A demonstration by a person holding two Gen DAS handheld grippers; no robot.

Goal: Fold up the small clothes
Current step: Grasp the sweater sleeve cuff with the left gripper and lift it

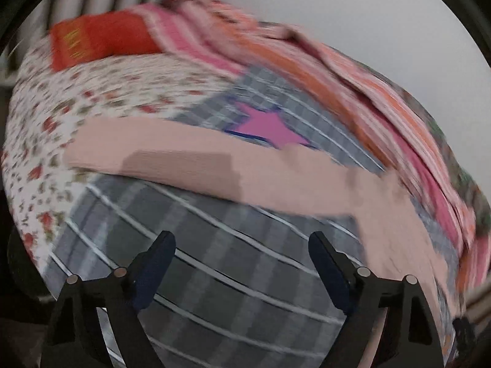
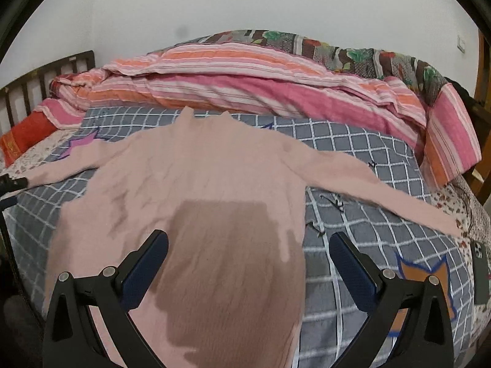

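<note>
While both grippers' fingers (image 2: 144, 273) stand spread and empty, pinch each sleeve (image 1: 159, 150) of the pink sweater (image 2: 196, 184) near its cuff.

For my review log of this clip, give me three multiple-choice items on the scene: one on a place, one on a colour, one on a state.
1. Where does the pink sweater lie?
A. on the grey checked blanket
B. on the headboard
C. on the floor

2. What colour is the pillow by the headboard?
A. blue
B. red
C. white

3. How is the sweater laid?
A. folded in half
B. rolled up
C. spread flat, sleeves out

Answers: 1 A, checked cloth shows all around it; 2 B, plainly red at the bed's head; 3 C, both sleeves stretch sideways.
</note>
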